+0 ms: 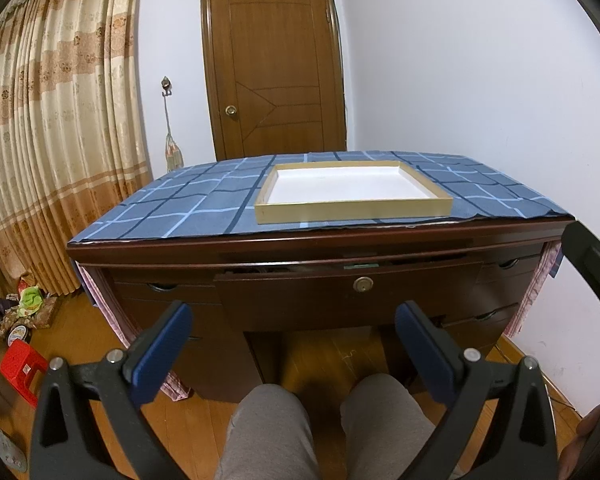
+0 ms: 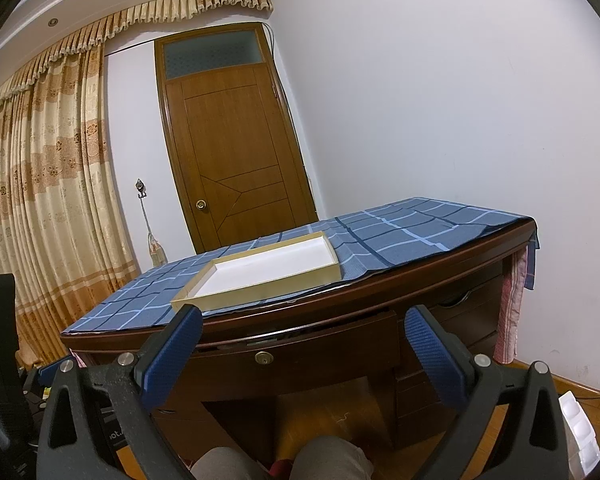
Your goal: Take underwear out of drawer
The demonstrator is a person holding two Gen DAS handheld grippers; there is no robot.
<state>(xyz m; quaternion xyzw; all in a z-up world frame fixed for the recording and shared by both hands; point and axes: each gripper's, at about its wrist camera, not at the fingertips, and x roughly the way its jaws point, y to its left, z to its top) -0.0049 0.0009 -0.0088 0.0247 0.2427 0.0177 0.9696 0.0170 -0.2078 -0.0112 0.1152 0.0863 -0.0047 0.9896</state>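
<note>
left gripper (image 1: pixel 294 320): spread wide, empty, before the desk | right gripper (image 2: pixel 304 328): likewise spread, empty | centre drawer (image 1: pixel 348 294): barely ajar, keyhole, no handle visible | underwear: unseen, presumably inside; likely soft, light; pinch a fold | tray (image 1: pixel 440 202): empty on desk top

My bench (image 1: pixel 340 246) is dark, glossy varnished wood, its drawer (image 1: pixel 348 296) front the same, with a dull brass-coloured metal lock (image 1: pixel 362 284). A matt woven checked cloth (image 1: pixel 180 208) covers the top. The tray (image 1: pixel 354 204) looks like pale cardboard, smooth white inside. My left hand-held gripper (image 1: pixel 294 336) has matt black plastic arms and textured blue pads (image 1: pixel 164 350).
</note>
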